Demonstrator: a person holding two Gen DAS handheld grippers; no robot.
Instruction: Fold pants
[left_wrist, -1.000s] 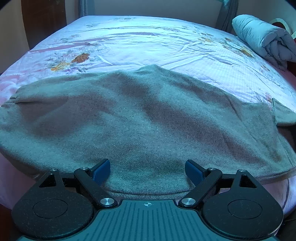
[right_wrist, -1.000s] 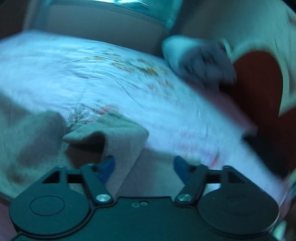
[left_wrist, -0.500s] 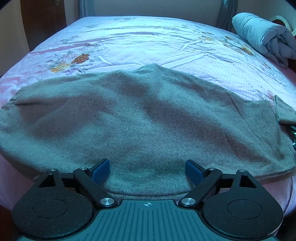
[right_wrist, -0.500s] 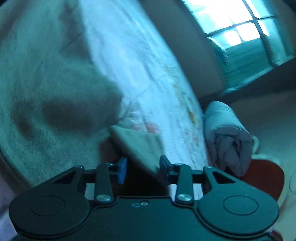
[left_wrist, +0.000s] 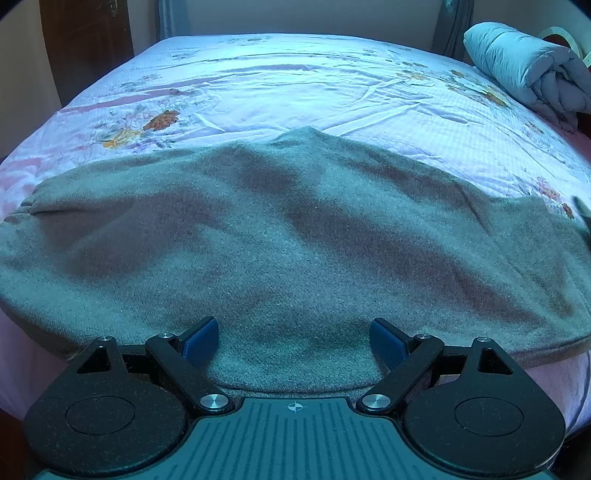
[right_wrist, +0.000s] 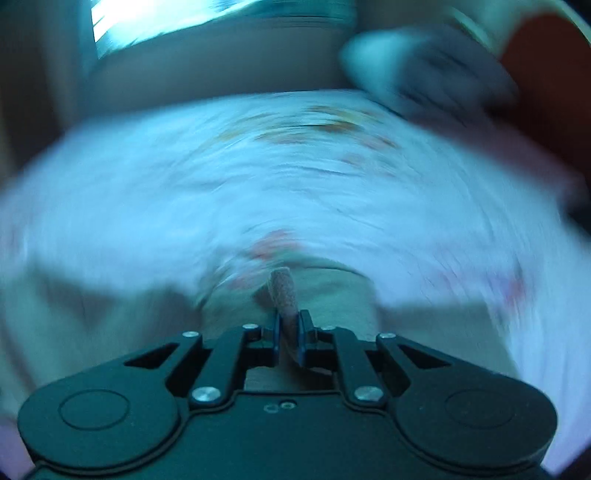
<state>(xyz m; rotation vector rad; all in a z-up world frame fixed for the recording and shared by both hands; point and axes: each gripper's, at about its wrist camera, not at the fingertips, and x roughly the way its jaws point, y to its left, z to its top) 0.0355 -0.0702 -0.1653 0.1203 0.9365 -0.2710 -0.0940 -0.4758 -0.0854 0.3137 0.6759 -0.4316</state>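
The right tool (right_wrist: 288, 334) pinches only a thin pants (left_wrist: 295, 251) edge, which could slip free, while the left tool (left_wrist: 294, 338) gapes idle.

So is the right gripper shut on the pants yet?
Yes. The right gripper is shut on a pinched strip of the pants, its pads nearly touching.

I am reading no text, label, brand or number in either view. I am seeing only a small crosshair mark (left_wrist: 294, 407) printed on the housing of my left gripper (left_wrist: 293, 338), and it is carrying no characters.
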